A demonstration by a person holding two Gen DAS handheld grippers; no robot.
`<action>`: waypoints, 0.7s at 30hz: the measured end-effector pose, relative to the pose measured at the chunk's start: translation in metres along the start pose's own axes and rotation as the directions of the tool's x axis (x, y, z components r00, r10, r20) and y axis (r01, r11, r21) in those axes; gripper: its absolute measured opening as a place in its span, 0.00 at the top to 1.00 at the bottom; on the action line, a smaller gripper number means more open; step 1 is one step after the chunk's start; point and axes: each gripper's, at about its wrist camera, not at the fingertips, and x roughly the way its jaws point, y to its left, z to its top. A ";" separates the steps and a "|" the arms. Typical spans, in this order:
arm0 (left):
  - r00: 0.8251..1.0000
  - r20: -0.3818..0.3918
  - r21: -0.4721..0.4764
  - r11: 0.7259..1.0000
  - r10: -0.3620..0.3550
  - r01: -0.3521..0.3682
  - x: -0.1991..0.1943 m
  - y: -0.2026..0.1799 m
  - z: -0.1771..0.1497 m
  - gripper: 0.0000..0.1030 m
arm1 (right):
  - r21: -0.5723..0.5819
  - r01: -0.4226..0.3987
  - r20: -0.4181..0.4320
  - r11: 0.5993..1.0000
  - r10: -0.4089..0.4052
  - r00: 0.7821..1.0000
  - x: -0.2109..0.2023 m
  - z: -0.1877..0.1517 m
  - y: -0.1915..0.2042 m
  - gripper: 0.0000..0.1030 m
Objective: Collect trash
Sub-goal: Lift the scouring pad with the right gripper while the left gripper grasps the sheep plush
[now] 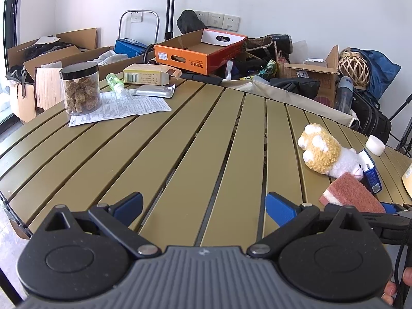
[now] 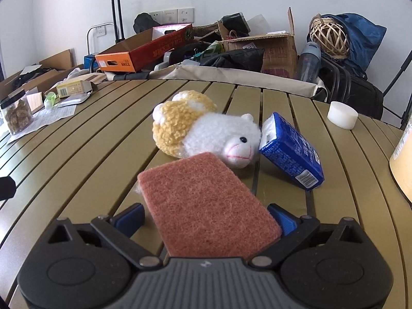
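Olive slats make up the table [image 1: 180, 139], with cardboard boxes and bags heaped behind it against a white wall. Using the plush sheep [image 2: 206, 131] as the landmark: a blue carton [image 2: 293, 152] lies tilted against its muzzle, touching it, and a white cap [image 2: 342, 114] stands beyond the carton, well apart. A pink sponge [image 2: 206, 200] overlaps the view of the sheep's chin from the near side; whether they touch I cannot tell. The right gripper [image 2: 206, 221] has the sponge between its blue fingers, which sit at its two sides, gripping it. Far to the sheep's left, at the table's other edge, are a jar [image 1: 80, 87], a leaflet [image 1: 123, 108] beneath it, a foil pack [image 1: 154, 91], a green bottle [image 1: 114, 82] and a yellow box [image 1: 146, 76]. The left gripper [image 1: 204, 206] hangs over bare slats, fingers spread wide, holding nothing.
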 end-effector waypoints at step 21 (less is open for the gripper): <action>0.998 0.001 0.009 0.998 -0.061 0.061 -0.005 -0.019 -0.007 0.00 | 0.168 0.022 0.146 0.986 -0.047 0.988 -0.069 -0.021 -0.034 0.15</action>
